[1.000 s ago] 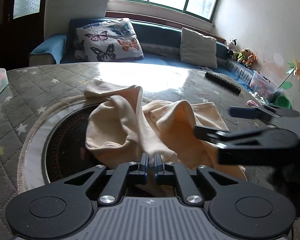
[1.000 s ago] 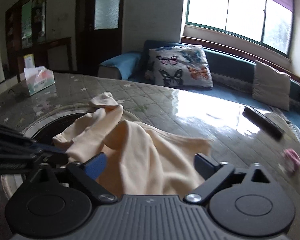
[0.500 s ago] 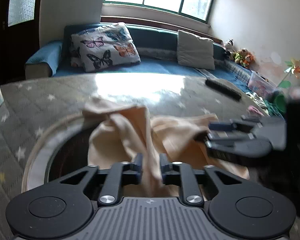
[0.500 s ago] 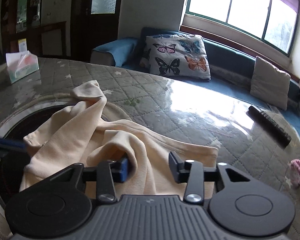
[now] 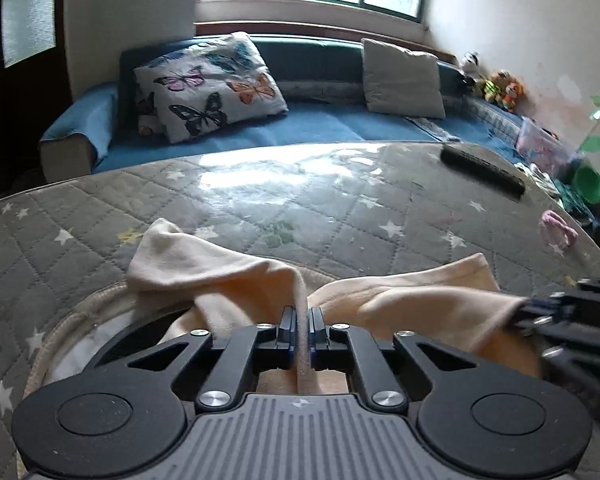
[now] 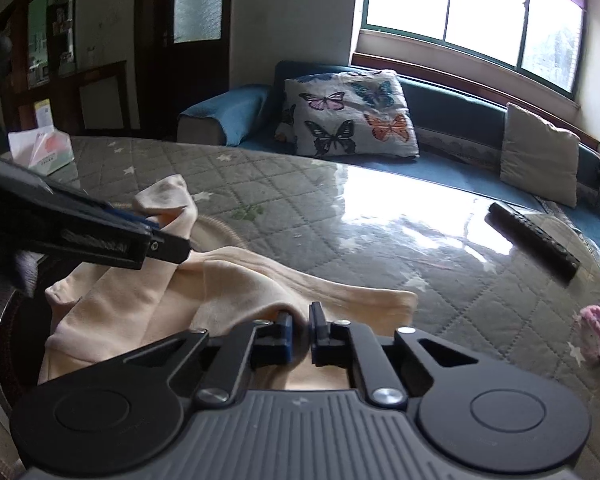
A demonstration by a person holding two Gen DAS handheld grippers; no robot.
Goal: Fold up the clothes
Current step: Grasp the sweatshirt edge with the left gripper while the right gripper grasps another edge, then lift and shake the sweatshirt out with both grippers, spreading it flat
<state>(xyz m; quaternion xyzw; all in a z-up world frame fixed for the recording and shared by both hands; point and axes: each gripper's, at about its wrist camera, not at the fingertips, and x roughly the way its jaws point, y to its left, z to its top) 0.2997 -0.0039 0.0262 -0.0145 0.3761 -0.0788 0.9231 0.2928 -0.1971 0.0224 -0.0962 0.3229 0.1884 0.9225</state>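
Observation:
A cream-coloured garment (image 5: 228, 276) (image 6: 236, 284) lies crumpled on the grey quilted table (image 5: 300, 200), partly over a dark round inset. In the left wrist view my left gripper (image 5: 301, 326) is shut on a raised fold of the garment that runs between its pads. My right gripper (image 6: 300, 330) is shut on another edge of the same garment, a thin ridge of cloth pinched between its blue pads. Each gripper shows in the other's view: the right one (image 5: 540, 312) at the right edge, the left one (image 6: 168, 240) at the left, both biting cloth.
A black remote (image 5: 482, 170) (image 6: 534, 242) lies at the table's far right, and a small pink item (image 6: 598, 330) sits near the right edge. A tissue box (image 6: 40, 148) stands at the far left. Behind the table runs a blue sofa (image 5: 308, 128) with cushions.
The right gripper, wide open a second ago, has shut on the garment's edge. The left gripper loosened, slid along the cloth, and shut again on a fold; it has moved across the table.

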